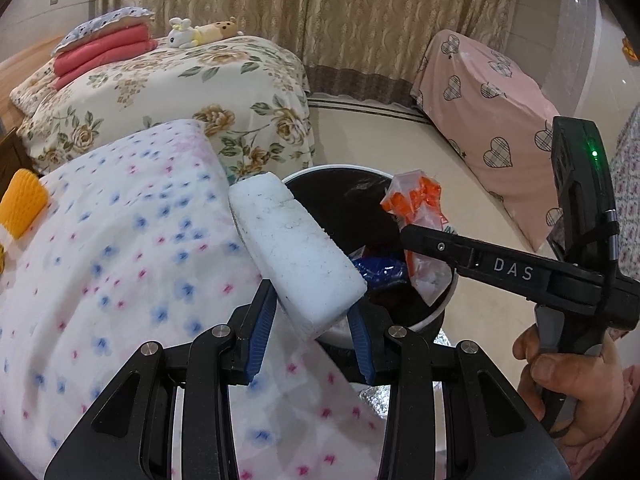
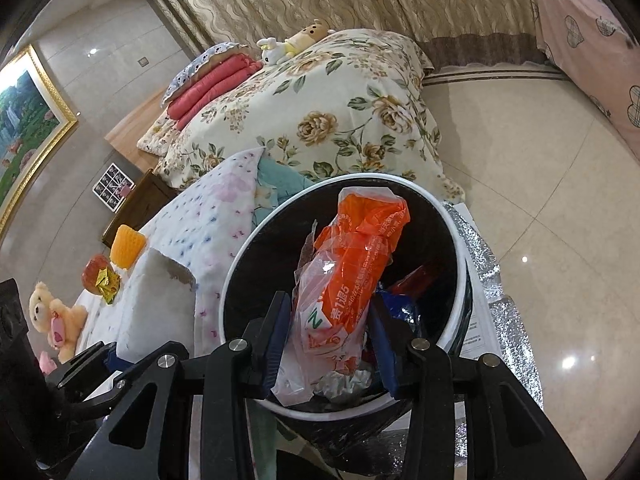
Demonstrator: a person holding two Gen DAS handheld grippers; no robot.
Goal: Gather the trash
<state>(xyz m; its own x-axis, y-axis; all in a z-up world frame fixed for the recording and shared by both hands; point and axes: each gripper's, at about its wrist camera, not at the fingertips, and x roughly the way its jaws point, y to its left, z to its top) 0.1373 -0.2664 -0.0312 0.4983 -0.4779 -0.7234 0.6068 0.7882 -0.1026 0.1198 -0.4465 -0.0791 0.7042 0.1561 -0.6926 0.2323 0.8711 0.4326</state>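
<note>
**binwatcher:** So where's everything sitting right now?

**me:** My left gripper (image 1: 312,326) is clamped on a white foam block (image 1: 294,248), blue pads pressed on both sides of its lower end. The block sticks up and tilts over the near rim of the trash bin (image 1: 436,312), which stands right beside the table with the dotted cloth (image 1: 120,264). My right gripper (image 2: 330,340) is pinching an orange-and-clear plastic bag (image 2: 352,272), and that bag hangs directly over the bin's mouth, above the black liner.

**binwatcher:** Anything in the bin already?

**me:** Yep, a blue wrapper (image 2: 400,308) and something red beside it, plus some crumpled whitish stuff near the front rim. Can't tell whether the bag's bottom end touches that pile.

**binwatcher:** Rest of the table?

**me:** An orange foam net sleeve (image 2: 127,246), a red apple (image 2: 94,276) with a gold wrapper against it, and a small teddy bear (image 2: 52,312) at the far end. My hand (image 1: 568,384) shows on the right handle.
</note>
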